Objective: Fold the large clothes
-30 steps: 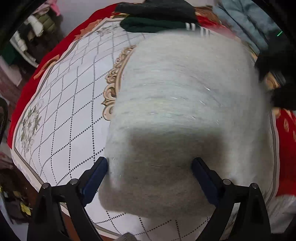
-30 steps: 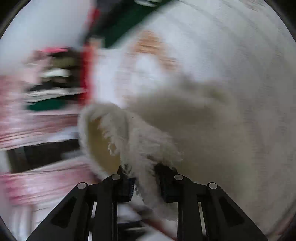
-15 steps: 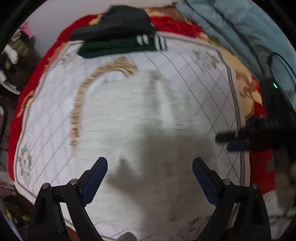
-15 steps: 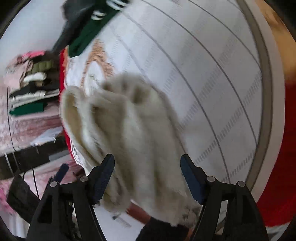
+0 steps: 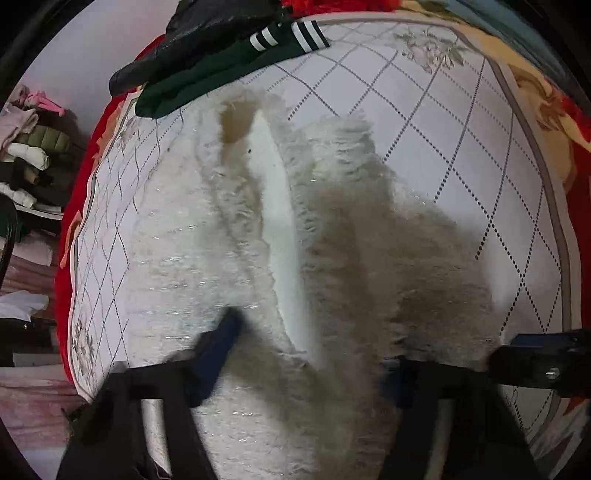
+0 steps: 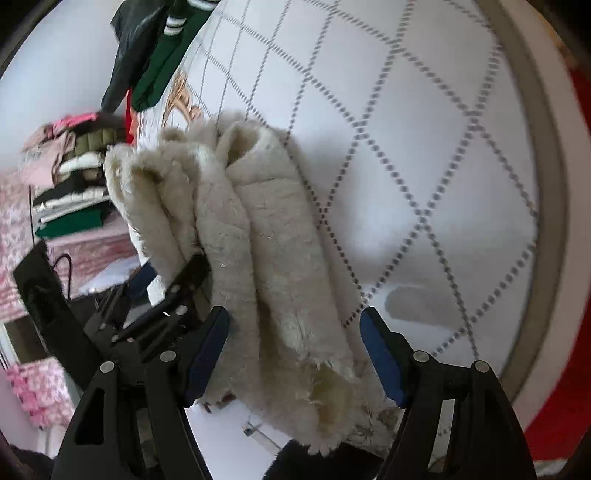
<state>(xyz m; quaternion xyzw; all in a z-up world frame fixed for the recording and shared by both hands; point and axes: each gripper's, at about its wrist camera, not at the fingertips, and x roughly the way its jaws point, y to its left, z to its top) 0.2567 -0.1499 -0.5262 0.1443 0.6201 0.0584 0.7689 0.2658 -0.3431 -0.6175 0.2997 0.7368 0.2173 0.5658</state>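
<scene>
A cream fluffy garment (image 5: 332, 240) lies spread on the white quilted bed cover (image 5: 461, 122), with a smooth white strip running down its middle. My left gripper (image 5: 310, 354) is open low over the garment's near part, its fingers blurred. In the right wrist view the same garment (image 6: 266, 236) lies bunched in long folds along the bed's left edge. My right gripper (image 6: 295, 350) is open, its blue pads on either side of the garment's near end. The left gripper's black frame (image 6: 173, 295) shows beside the garment there.
A dark green garment with white stripes (image 5: 229, 62) and a black jacket (image 5: 207, 26) lie at the far end of the bed. Stacked folded clothes (image 6: 74, 184) stand beyond the bed's left side. A red blanket (image 5: 580, 155) borders the cover.
My right gripper let go of the fluffy garment and opened. The garment dropped onto the bed and now lies spread. My left gripper moved lower onto it.
</scene>
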